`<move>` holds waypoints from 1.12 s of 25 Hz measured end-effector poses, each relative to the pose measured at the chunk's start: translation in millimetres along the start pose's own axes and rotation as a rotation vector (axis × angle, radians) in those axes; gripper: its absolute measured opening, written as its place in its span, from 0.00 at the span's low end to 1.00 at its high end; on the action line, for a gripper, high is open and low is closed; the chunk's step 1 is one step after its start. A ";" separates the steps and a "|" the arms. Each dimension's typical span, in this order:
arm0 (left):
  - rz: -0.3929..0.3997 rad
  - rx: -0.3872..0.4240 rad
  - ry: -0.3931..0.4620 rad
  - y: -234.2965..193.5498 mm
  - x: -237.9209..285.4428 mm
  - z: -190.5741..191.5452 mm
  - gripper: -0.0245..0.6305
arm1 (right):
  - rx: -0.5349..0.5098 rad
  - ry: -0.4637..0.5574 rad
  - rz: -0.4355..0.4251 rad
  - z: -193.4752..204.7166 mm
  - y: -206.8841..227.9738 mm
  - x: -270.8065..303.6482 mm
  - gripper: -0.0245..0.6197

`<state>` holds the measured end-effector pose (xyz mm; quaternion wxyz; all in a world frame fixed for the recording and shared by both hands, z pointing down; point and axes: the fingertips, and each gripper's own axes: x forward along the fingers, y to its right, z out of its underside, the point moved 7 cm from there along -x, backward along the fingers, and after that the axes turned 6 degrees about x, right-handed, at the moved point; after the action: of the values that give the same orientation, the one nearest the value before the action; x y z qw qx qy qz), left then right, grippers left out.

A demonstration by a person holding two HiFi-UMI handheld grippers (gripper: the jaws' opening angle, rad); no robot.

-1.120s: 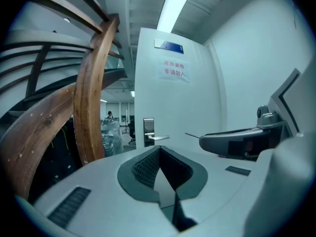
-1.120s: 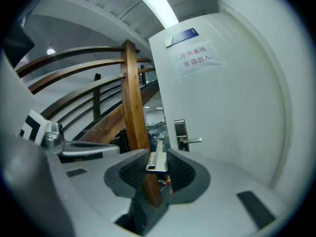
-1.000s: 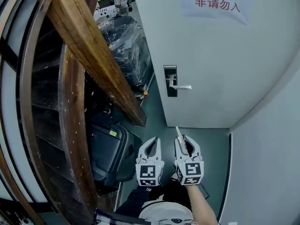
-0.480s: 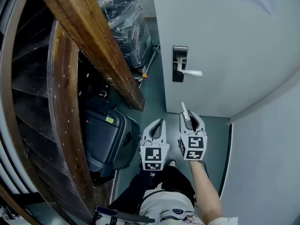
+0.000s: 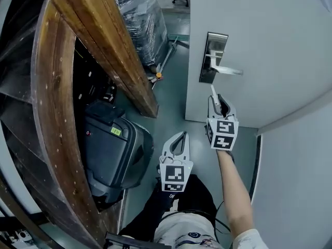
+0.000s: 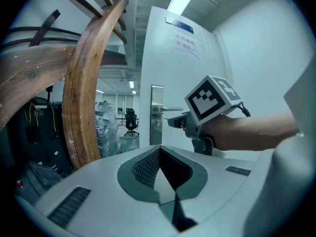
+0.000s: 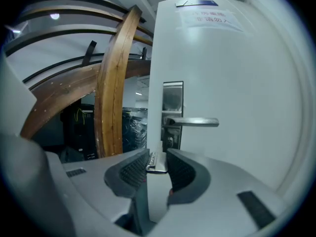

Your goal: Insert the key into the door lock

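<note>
The white door (image 5: 270, 40) carries a steel lock plate (image 5: 213, 56) with a lever handle (image 5: 228, 70). Just below the plate, my right gripper (image 5: 218, 100) is shut on a silver key (image 5: 213, 93) that points up at it. In the right gripper view the key (image 7: 156, 162) sits between the pads, a little short of the keyhole (image 7: 170, 141) under the handle (image 7: 193, 122). My left gripper (image 5: 180, 135) hangs lower and to the left, shut on nothing. The left gripper view shows its closed pads (image 6: 148, 164) and the right gripper's marker cube (image 6: 213, 100) by the lock plate (image 6: 157, 115).
A curved wooden stair beam (image 5: 98, 45) runs close along the left. A black hard case (image 5: 111, 154) lies on the floor beneath it. Plastic-wrapped goods (image 5: 142, 17) stand beyond the door edge. A grey wall (image 5: 301, 170) closes in on the right.
My right gripper has risen with the key from near the floor level to just under the lock plate. The door and lock now appear nearer. The left gripper stayed low.
</note>
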<state>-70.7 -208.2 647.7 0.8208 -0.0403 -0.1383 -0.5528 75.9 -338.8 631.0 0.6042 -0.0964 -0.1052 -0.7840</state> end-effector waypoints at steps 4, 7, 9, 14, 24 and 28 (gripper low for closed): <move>0.001 -0.010 -0.012 -10.5 6.4 20.0 0.04 | 0.004 -0.008 0.024 5.2 7.7 35.7 0.22; -0.006 -0.010 -0.026 -20.6 11.5 30.3 0.04 | 0.019 0.000 0.037 4.8 12.5 55.6 0.22; -0.009 -0.010 -0.034 -26.9 14.6 35.3 0.04 | 0.031 0.004 0.046 3.5 14.9 64.4 0.22; -0.012 -0.015 -0.045 -38.3 21.6 40.6 0.04 | 0.037 -0.002 0.064 4.5 18.3 78.5 0.22; -0.009 -0.021 -0.056 -45.5 30.2 46.1 0.04 | 0.060 -0.001 0.068 7.1 24.0 90.8 0.22; -0.011 -0.027 -0.063 -48.3 32.5 48.4 0.04 | 0.088 -0.010 0.084 3.6 21.2 94.8 0.22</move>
<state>-112.5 -245.3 698.7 0.8123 -0.0681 -0.1570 -0.5576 72.7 -430.9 661.9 0.6396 -0.0777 -0.1385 -0.7522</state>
